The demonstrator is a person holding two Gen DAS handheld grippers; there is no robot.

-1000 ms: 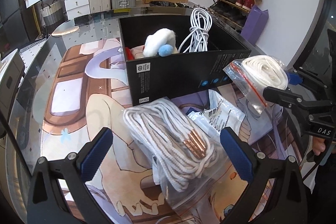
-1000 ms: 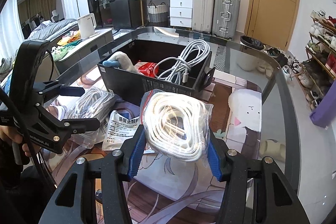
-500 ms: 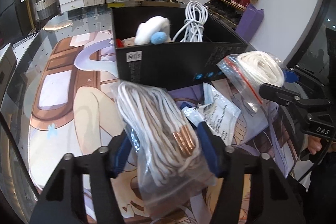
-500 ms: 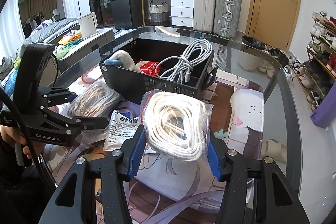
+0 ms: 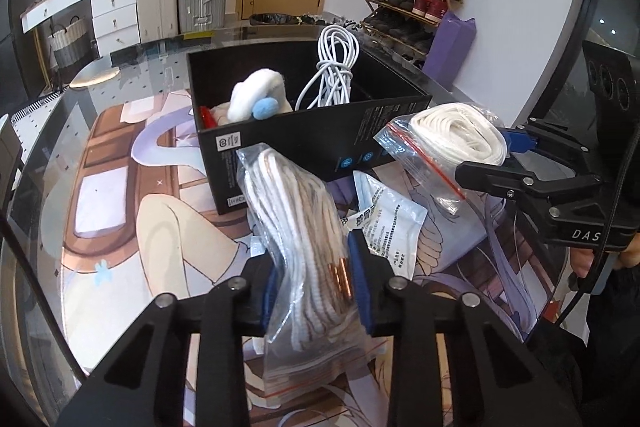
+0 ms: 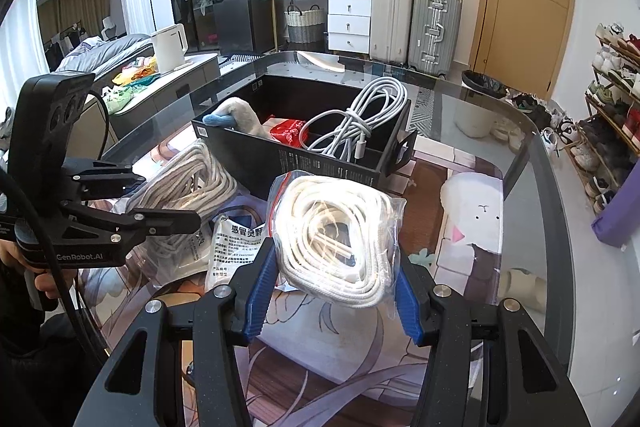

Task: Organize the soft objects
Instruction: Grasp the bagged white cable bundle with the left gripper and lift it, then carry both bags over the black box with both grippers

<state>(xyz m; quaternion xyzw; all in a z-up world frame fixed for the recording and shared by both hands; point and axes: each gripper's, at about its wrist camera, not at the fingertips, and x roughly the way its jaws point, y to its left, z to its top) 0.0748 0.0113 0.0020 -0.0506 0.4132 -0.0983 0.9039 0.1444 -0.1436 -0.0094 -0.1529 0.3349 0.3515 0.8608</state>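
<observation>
A clear bag of striped white laces with copper tips (image 5: pixel 300 227) stands between the blue pads of my left gripper (image 5: pixel 316 287). The jaws are closing and the pads press on the bag's sides. My right gripper (image 6: pixel 332 291) is shut on a zip bag of coiled white rope (image 6: pixel 336 239), held just above the mat in front of the black box (image 6: pixel 304 163). The box holds a white and blue plush (image 5: pixel 256 99), a white cable bundle (image 5: pixel 332 67) and a red packet (image 6: pixel 288 131). From the right wrist view the left gripper (image 6: pixel 172 199) sits at the left by the laces bag (image 6: pixel 192 179).
A white printed sachet (image 5: pixel 388 223) lies flat on the mat between the two bags. The glass table's curved edge (image 6: pixel 536 163) runs along the right. Suitcases, drawers, a shoe rack and a purple bag stand beyond the table.
The left gripper's jaws went from wide open to pinching the laces bag, which now stands bunched and upright. The right gripper and its rope bag stayed put.
</observation>
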